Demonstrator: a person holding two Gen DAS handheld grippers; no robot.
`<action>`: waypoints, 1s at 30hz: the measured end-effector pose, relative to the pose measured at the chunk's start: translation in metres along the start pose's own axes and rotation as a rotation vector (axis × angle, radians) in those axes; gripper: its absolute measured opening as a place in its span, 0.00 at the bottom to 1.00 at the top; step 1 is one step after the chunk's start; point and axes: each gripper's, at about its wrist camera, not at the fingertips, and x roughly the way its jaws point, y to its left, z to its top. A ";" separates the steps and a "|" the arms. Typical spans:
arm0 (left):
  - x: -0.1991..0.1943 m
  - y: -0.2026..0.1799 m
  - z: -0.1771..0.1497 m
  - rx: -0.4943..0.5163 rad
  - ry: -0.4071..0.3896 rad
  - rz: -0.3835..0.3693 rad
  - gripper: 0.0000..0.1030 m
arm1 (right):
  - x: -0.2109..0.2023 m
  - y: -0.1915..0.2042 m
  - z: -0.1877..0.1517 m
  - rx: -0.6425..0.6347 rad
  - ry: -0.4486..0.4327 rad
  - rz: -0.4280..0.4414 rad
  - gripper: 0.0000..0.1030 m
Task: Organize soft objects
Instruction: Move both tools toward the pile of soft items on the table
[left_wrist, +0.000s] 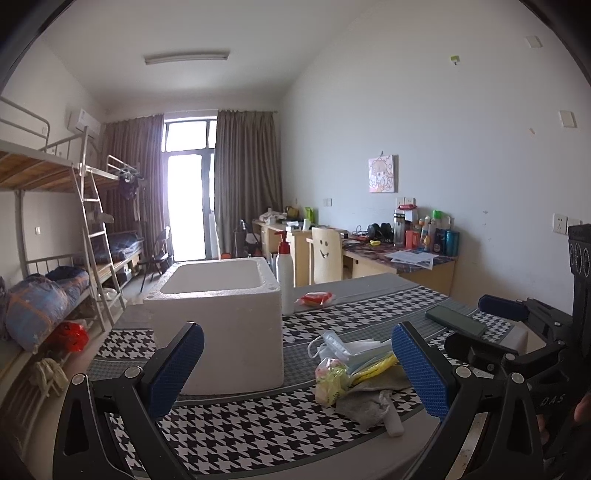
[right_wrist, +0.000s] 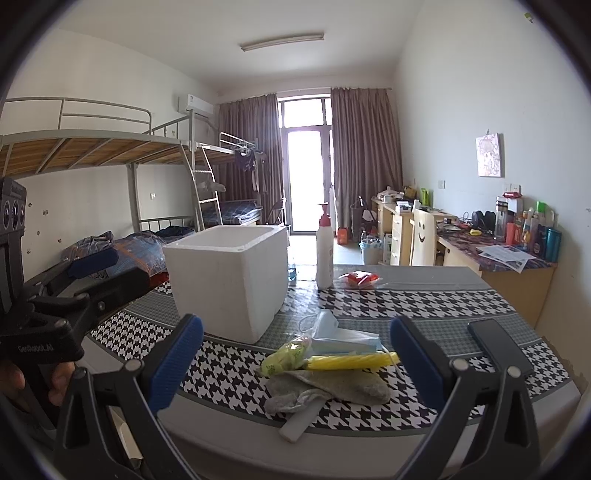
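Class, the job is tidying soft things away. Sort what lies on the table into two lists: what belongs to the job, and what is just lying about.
Belongs: grey cloth, face masks, yellow bag, green packet, foam box.

Lying about: phone, pump bottle, red packet.

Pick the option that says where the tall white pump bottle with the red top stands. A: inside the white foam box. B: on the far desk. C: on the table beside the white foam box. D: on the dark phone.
C: the tall white pump bottle with the red top stands upright on the checked table, just right of the white foam box, not inside it.
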 end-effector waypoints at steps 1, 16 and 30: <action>0.000 0.000 0.000 -0.001 0.001 0.000 0.99 | 0.000 0.000 0.000 -0.001 0.000 -0.002 0.99; 0.009 0.007 0.001 -0.021 0.021 -0.003 0.99 | 0.009 -0.002 0.002 -0.008 0.011 0.001 0.99; 0.036 0.006 -0.003 -0.015 0.084 -0.037 0.99 | 0.030 -0.012 -0.003 0.003 0.060 -0.016 0.99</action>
